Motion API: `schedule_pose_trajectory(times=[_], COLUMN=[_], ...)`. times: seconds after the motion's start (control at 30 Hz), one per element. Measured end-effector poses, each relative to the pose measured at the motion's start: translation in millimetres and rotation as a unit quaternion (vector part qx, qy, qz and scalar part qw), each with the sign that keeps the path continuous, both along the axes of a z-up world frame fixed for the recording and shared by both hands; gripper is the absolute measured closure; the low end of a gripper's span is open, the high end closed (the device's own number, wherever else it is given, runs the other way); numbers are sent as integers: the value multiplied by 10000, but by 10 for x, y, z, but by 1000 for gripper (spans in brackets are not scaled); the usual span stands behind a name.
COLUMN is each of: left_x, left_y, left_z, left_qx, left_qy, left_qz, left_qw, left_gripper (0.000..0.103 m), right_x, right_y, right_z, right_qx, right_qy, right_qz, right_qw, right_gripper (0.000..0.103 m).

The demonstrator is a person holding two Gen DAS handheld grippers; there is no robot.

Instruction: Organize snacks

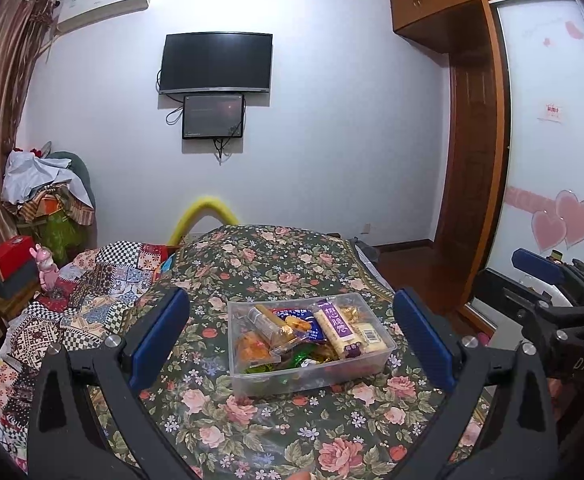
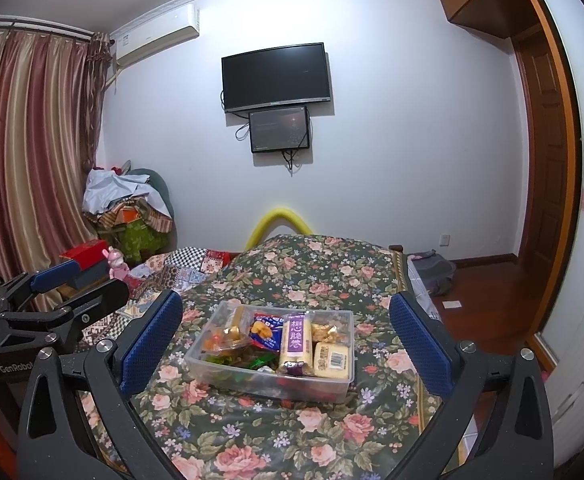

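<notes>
A clear plastic box (image 1: 312, 344) is being shown resting on a floral-covered table (image 1: 251, 412), ahead of both hand-held grippers and framed between their fingers in each wrist view. It is being filled almost to the rim with wrapped snacks: a long cream wafer pack with a purple label (image 1: 338, 328), a pale block with a barcode (image 2: 332, 360), a blue packet (image 2: 267, 332), an orange-filled clear pack (image 1: 251, 350) and loose foil sweets at the bottom.

The left hand-held gripper (image 1: 292, 344) is being held with its blue pads spread wide and nothing between them. The right hand-held gripper (image 2: 285, 344) is likewise being held spread and empty; it is also being seen at the right edge of the left view (image 1: 540, 268). Neither is touching the box or its contents; both are hovering short of it, near its front wall.

The snacks are judged to be light, crinkly and slippery in their film wrappers. The wafer pack and the biscuits are likely to be crushed if squeezed hard, so they are best being taken across the narrow width, near the middle, with gentle pressure. The small sweets are being judged awkward to pinch, since they lie low among other packs. The box itself is being judged thin-walled and light, liable to slide on the cloth, so steadying at its rim by one hand-held gripper is being suggested.
</notes>
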State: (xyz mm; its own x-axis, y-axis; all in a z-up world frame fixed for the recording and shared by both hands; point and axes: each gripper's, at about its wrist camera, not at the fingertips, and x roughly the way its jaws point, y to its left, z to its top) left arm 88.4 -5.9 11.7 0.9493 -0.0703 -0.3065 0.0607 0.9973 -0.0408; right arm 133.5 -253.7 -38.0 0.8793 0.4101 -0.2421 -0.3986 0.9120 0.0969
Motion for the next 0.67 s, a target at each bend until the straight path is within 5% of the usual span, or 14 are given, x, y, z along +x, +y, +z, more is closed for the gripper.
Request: schedule_pose_trajectory(times=[0.67], left_x=[0], left_y=[13], left_z=[-37], left_qx=[-77], left_qy=[61], left_qz=[0], left_qw=[10000], left_gripper=[0], right_x=[36], right_y=[-12], right_z=[-57], right_qx=[-16], right_qy=[93], right_qz=[-39], right_qw=[9999], right_gripper=[0])
